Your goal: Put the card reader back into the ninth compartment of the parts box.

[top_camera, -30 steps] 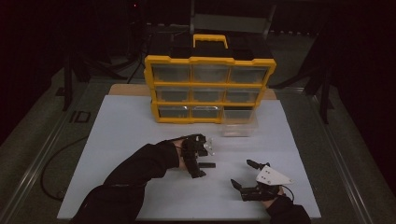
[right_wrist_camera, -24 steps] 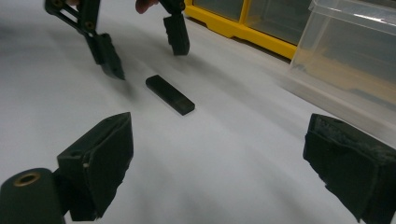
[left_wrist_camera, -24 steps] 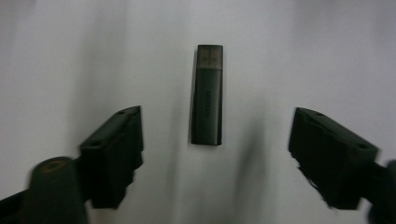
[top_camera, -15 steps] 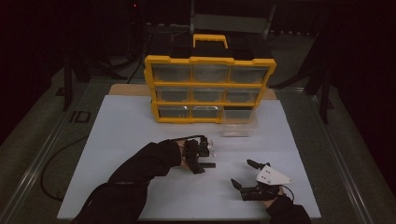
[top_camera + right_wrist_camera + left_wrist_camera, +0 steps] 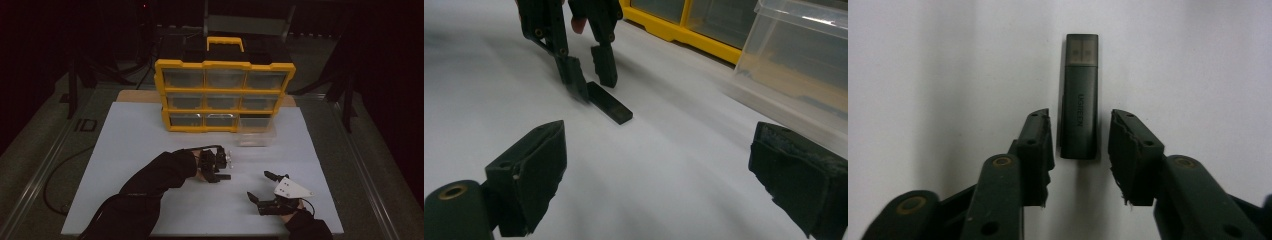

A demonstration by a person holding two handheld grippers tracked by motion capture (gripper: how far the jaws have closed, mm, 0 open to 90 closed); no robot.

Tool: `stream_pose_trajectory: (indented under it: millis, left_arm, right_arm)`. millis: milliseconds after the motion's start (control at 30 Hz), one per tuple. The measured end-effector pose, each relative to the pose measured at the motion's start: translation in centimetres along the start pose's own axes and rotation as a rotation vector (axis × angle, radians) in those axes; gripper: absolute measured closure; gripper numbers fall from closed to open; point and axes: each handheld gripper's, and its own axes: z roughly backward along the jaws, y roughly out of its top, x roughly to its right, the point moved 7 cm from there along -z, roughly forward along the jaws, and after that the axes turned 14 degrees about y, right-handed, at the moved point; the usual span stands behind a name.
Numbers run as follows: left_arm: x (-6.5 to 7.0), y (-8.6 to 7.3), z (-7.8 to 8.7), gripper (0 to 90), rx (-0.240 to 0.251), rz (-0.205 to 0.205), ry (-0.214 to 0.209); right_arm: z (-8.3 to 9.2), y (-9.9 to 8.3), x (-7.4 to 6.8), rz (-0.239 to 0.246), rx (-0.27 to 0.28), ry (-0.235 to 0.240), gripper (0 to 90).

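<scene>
The person's left forearm, in a black sleeve (image 5: 150, 182), reaches from the lower left of the high view toward the middle of the frame. Its black two-jaw left gripper (image 5: 1079, 145) points down at the surface; the jaws have just been closing and stand narrowly apart, pads not yet pressing. The black right gripper (image 5: 260, 186), with its grey three-cornered plate, rests low at lower right, jaws wide apart.
</scene>
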Motion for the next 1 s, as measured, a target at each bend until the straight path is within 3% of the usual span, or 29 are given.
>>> stream_pose_trajectory:
  millis: [733, 1000]
  left_arm:
    - [0.23, 0.22, -0.13, 73.9, -0.03, -0.025, -0.003]
    - [0.1, 0.08, 0.26, 74.1, -0.025, 0.001, -0.034]
  right_arm:
    - [-0.02, -0.06, 0.01, -0.002, -0.007, -0.006, 8.6]
    - [0.02, -0.04, 0.07, 0.0, -0.005, -0.008, 8.6]
